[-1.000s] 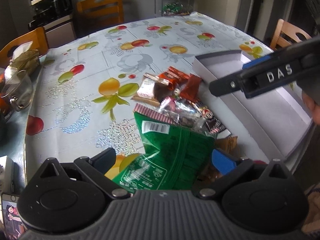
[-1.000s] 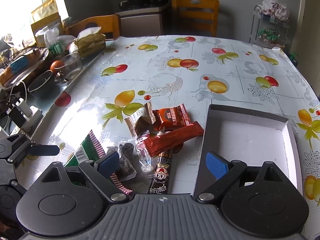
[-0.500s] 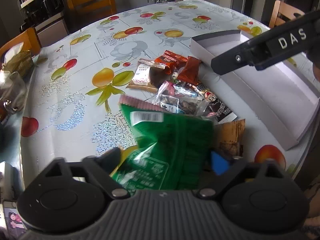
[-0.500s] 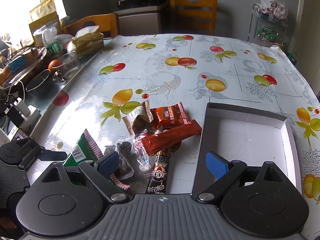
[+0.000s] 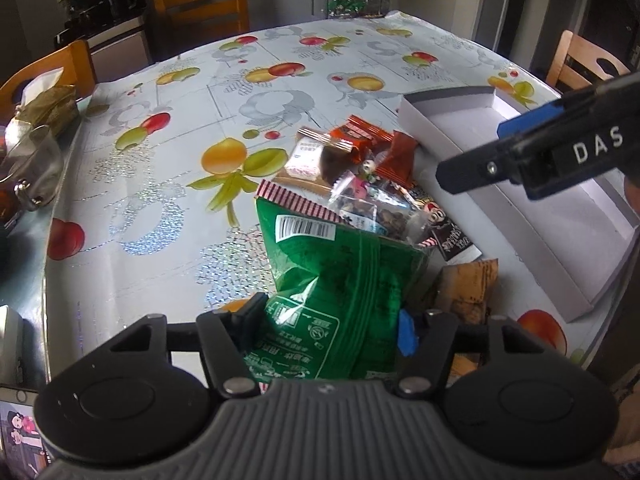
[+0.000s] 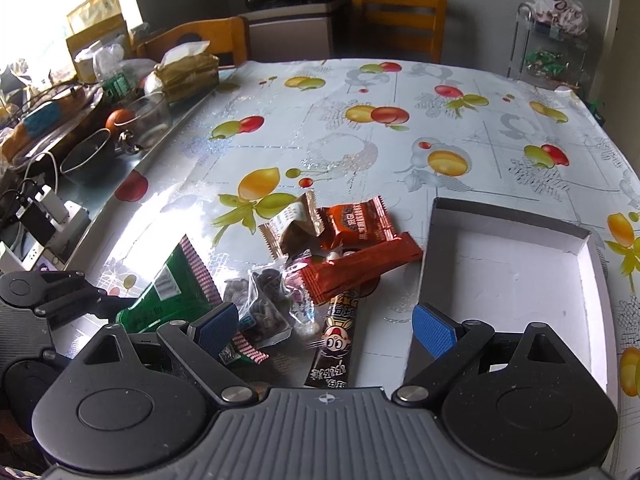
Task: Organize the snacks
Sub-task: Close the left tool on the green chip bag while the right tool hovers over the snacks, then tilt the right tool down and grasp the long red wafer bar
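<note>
The left gripper [image 5: 330, 322] is closing its jaws on a green snack bag [image 5: 340, 276] at the near edge of a fruit-print tablecloth [image 5: 168, 184]; the pads seem to pinch its crumpled sides already. The right gripper [image 6: 326, 326] hangs wide open and empty above a pile of wrapped snacks [image 6: 344, 248], beside an open white box [image 6: 508, 276].

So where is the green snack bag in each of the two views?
Left wrist view: green snack bag lies bottom centre, between the closing left gripper's pads.
Right wrist view: it sits at lower left, beside the left gripper.
Shared landmark: white box, on the right in both.
</note>
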The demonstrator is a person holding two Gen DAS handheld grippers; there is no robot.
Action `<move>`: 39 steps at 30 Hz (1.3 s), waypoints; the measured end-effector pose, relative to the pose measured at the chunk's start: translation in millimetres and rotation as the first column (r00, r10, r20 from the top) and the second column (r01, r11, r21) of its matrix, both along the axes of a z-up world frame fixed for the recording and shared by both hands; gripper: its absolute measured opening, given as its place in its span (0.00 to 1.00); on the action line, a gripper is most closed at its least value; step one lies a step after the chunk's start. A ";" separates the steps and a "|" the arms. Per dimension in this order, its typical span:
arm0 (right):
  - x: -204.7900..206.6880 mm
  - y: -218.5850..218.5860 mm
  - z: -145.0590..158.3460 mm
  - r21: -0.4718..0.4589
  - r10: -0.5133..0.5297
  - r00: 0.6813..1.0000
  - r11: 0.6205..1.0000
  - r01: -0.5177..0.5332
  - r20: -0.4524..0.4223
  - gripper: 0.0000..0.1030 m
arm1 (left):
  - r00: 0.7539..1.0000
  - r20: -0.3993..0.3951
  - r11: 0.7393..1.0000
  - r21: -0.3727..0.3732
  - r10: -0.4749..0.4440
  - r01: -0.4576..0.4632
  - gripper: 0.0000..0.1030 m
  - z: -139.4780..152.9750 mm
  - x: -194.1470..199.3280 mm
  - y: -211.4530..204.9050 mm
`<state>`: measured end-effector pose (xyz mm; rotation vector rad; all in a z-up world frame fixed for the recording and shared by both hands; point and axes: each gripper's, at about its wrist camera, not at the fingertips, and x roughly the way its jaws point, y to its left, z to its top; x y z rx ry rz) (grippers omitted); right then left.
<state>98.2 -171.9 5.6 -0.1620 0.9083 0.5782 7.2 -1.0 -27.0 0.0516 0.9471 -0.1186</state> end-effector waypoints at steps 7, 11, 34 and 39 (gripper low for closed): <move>17.0 5.9 -2.1 0.056 -0.032 0.998 0.998 0.035 -0.051 0.92 | 0.999 0.029 1.000 0.007 0.030 -0.030 0.60 7.8 -2.8 9.9; 30.5 9.5 -6.2 0.091 -0.056 0.994 0.994 0.064 -0.091 0.92 | 0.999 0.030 0.999 0.012 0.041 -0.041 0.60 8.4 -3.6 13.8; 97.6 3.5 -53.9 0.209 -0.301 0.869 0.891 0.403 -0.392 0.74 | 0.998 0.046 0.999 0.003 0.035 -0.035 0.60 8.0 6.1 29.0; 111.6 -0.9 -65.3 0.208 -0.369 0.812 0.842 0.498 -0.452 0.67 | 0.998 0.043 0.999 -0.001 0.037 -0.037 0.60 7.6 7.8 32.1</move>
